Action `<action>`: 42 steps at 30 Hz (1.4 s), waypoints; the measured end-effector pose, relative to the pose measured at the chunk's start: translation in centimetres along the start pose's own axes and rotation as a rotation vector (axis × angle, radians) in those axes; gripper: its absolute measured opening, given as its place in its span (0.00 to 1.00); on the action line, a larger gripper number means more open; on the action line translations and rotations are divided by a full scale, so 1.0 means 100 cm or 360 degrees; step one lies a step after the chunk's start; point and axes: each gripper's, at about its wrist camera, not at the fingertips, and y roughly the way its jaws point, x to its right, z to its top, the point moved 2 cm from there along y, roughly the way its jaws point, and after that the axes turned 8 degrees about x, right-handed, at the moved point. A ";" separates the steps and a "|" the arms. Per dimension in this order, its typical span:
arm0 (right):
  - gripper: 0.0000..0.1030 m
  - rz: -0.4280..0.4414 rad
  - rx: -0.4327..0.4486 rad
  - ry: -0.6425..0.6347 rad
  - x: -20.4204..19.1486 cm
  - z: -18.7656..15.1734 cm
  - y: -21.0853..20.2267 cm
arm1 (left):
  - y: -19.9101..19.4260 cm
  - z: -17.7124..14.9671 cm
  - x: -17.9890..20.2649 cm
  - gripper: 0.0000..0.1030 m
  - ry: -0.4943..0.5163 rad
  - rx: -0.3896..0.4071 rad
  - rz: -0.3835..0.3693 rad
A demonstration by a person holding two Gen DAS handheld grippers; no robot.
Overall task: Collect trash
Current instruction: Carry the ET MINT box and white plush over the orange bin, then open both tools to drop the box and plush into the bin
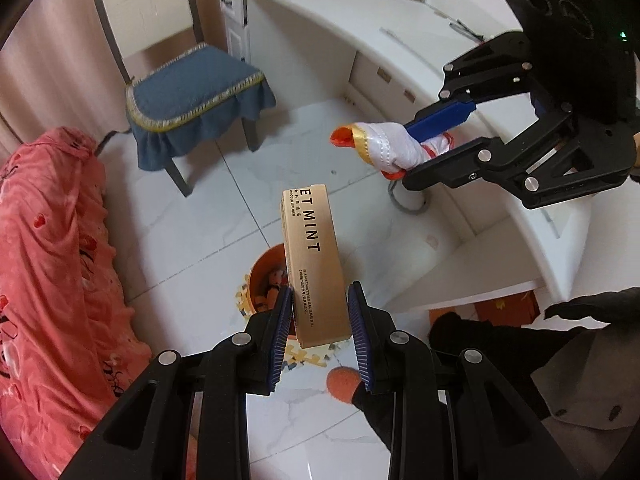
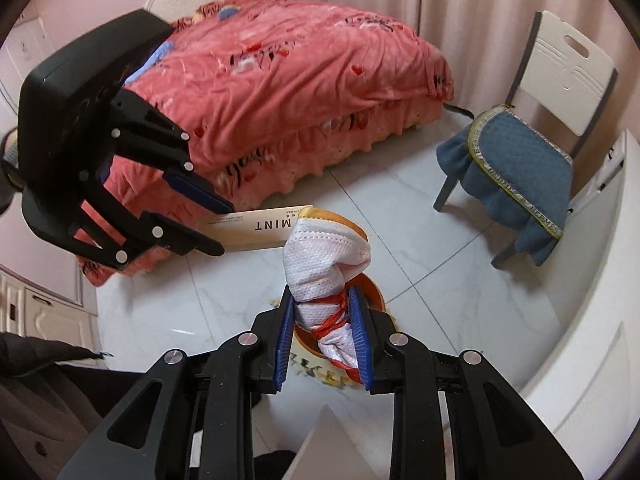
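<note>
My left gripper (image 1: pixel 320 300) is shut on a tan box printed "MINT" (image 1: pixel 314 256) and holds it above the orange trash bin (image 1: pixel 266 276) on the floor. The box also shows in the right wrist view (image 2: pixel 256 230), held by the left gripper (image 2: pixel 222 226). My right gripper (image 2: pixel 322 300) is shut on a white fabric pouch tied with red string (image 2: pixel 324 276), right over the orange bin (image 2: pixel 374 294). In the left wrist view the right gripper (image 1: pixel 416 148) holds the pouch (image 1: pixel 384 144) up to the right of the box.
A bed with a pink cover (image 1: pixel 48 264) lies to the left. A chair with a blue cushion (image 1: pixel 192 92) stands beyond the bin. A white desk (image 1: pixel 360 32) runs along the right. The bin sits on a patterned mat (image 1: pixel 308 356) on the white tile floor.
</note>
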 end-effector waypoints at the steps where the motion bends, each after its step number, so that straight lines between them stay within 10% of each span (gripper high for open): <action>1: 0.27 -0.0013 -0.0013 -0.0016 0.000 0.001 0.009 | 0.005 -0.002 -0.003 0.30 0.0003 -0.0009 -0.0009; 21: 0.29 -0.0064 -0.0246 0.0022 0.010 -0.033 0.141 | 0.090 -0.033 -0.045 0.30 -0.0144 -0.0164 -0.0173; 42: 0.41 -0.0051 -0.0216 0.0185 0.020 -0.045 0.137 | 0.097 -0.029 -0.046 0.36 -0.0202 -0.0125 -0.0108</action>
